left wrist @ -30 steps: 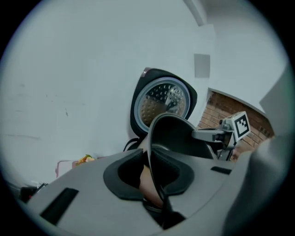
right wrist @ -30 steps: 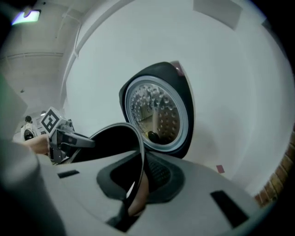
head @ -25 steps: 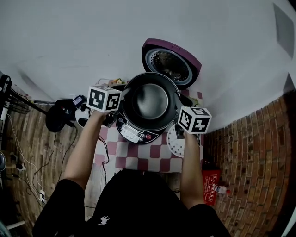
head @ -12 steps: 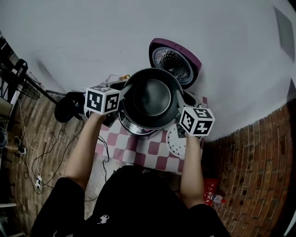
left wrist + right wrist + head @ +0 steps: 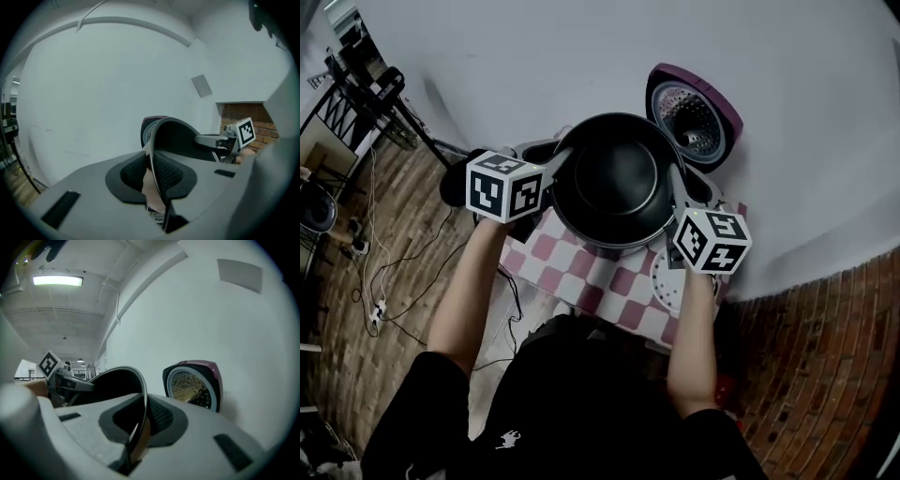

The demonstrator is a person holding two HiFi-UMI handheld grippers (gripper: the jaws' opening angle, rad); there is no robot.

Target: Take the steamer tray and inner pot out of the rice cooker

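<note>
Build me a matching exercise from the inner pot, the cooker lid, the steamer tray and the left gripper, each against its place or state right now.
Things:
1. inner pot
2. cooker lid
3. steamer tray
4. left gripper

Places or states:
A. white, lying flat on the checked tablecloth
B. shut on the pot's rim
C. purple, swung open
D. black, gripped at opposite sides of its rim

Pairs: 1-D, 2-C, 3-A, 4-B
</note>
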